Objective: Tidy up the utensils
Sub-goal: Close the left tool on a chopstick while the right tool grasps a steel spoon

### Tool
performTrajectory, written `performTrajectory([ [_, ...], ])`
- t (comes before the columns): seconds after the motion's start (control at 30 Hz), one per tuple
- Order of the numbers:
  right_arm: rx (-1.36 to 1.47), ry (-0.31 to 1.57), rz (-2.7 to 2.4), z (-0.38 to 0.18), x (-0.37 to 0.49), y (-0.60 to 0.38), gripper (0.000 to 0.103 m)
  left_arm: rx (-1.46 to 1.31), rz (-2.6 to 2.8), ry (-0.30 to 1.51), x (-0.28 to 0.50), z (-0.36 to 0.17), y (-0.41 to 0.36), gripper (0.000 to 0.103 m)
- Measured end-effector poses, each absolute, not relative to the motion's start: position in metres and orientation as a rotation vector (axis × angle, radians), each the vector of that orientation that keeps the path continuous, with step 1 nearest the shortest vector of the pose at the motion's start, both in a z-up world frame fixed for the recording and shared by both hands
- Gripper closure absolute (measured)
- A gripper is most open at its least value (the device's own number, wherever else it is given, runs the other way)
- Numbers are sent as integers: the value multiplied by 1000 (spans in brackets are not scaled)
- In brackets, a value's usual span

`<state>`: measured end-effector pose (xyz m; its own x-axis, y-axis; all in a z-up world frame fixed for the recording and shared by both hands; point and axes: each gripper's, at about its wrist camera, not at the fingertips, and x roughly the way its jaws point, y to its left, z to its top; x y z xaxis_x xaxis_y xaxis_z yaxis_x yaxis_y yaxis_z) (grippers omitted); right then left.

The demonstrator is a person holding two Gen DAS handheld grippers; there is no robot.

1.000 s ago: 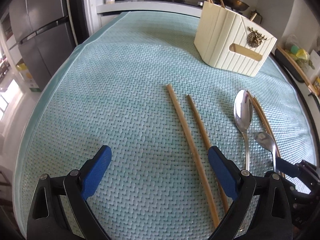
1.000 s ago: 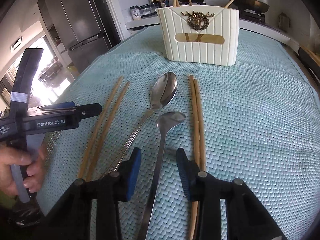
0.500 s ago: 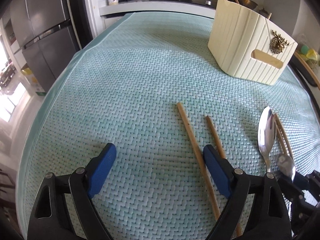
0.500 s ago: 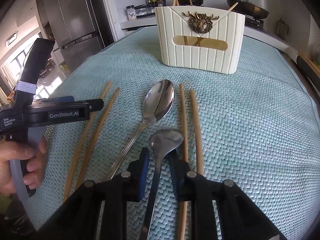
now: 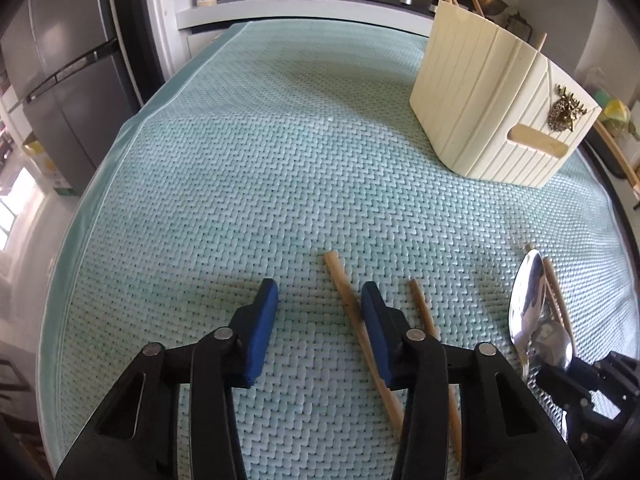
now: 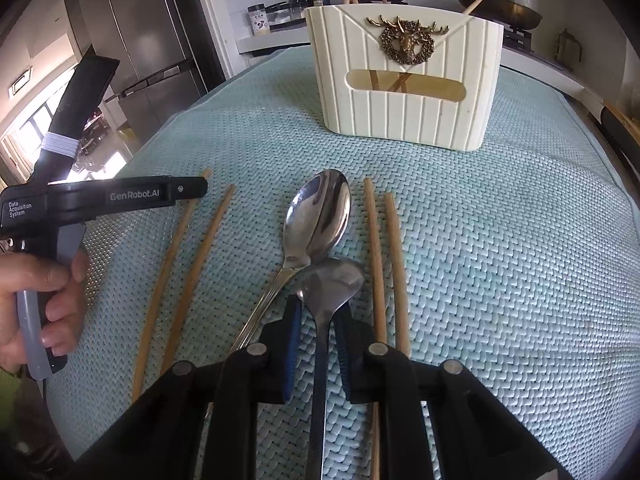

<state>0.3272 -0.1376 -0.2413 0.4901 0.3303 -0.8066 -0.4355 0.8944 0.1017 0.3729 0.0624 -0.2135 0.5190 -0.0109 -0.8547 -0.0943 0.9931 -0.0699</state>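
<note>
Closed in now on the small spoon, right gripper with blue pads pinching the thin neck just under the bowl, where a second ago a wide gap stood on both sides. Narrowed too, left gripper, but not shut and holding nothing, right pad beside one of the left pair of chopsticks. Small spoon lying on the green mat, bowl tip touching the big spoon, well short of the cream holder. Hard, smooth, shiny metal, so likely slippery and a bit heavy at the bowl end. Best held tight at the neck, probably, to stop tipping. Light, stiff sticks, likely easy to roll.
</note>
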Motion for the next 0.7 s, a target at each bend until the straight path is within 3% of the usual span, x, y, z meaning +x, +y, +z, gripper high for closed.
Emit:
performTrajectory([
  [0.13, -60, 974, 486, -241, 335, -148, 97, -108, 14, 1032, 374, -212, 57, 92],
  [0.2, -13, 980, 509, -239, 339, -153, 97, -125, -8, 1033, 374, -211, 57, 97],
  [0.7, 72, 843, 592, -197, 312, -169, 100, -238, -116, 864, 339, -144, 73, 98],
])
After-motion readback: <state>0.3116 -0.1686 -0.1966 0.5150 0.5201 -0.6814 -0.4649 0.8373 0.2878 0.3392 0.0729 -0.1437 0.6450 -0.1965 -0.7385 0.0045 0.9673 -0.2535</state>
